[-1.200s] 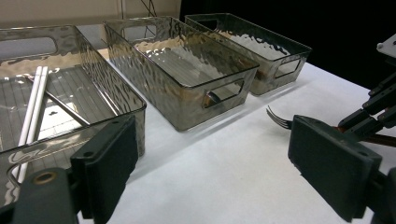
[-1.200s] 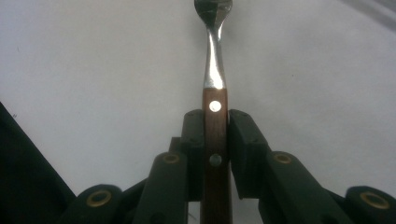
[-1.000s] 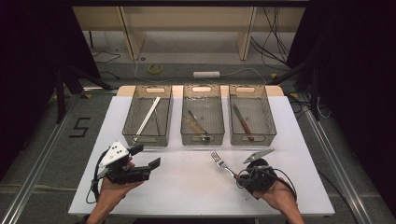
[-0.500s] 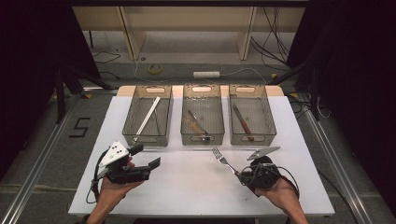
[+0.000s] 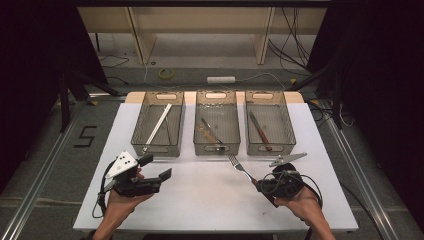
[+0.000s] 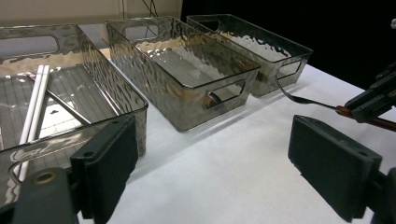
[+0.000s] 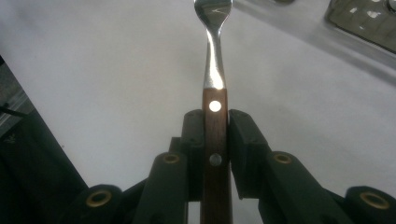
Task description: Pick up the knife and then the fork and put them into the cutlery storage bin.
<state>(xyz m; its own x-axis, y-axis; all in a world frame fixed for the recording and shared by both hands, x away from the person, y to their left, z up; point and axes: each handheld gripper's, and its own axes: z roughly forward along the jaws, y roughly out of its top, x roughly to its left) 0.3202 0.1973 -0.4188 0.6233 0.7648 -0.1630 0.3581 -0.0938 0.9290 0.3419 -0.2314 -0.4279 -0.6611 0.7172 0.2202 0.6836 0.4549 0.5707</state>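
Right gripper (image 7: 215,140) clamped on the wooden handle of a fork (image 5: 241,169), held just in front of the middle bin (image 5: 216,145); the light, stiff fork is best gripped at the handle, its polished steel neck likely slippery; left gripper (image 5: 152,167) stands open.

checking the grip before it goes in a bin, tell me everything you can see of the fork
The fork has a shiny metal head and neck and a dark brown wooden handle set with two bright rivets. The right gripper clamps that handle between its black jaws, one pad on each side. In the high view the fork is tilted, tines aimed up and left towards the middle bin, above the white table and short of the bin. Nothing else touches it.
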